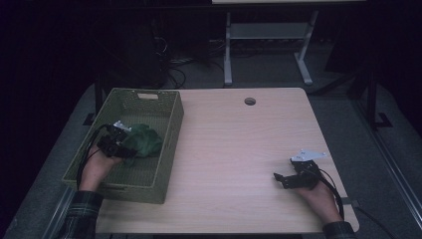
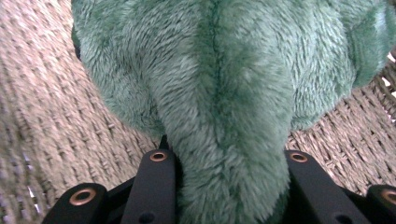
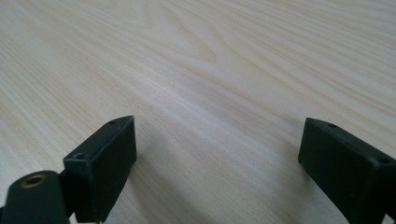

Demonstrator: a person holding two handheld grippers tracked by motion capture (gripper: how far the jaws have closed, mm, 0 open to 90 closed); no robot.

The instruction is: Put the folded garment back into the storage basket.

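I've got open tabletop (image 1: 234,149) btwn basket (image 1: 169,144) and right gripper (image 1: 282,180), free to cross. Basket walls box in left gripper (image 1: 130,149); green plush (image 1: 144,139) blocks fwd.

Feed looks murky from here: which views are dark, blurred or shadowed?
High view: dim, room black around the table. Left gripper view: bright, green plush toy sharp, basket weave smeared at left. Right gripper view: evenly lit, soft shadows beneath the jaws, their near ends out of focus.
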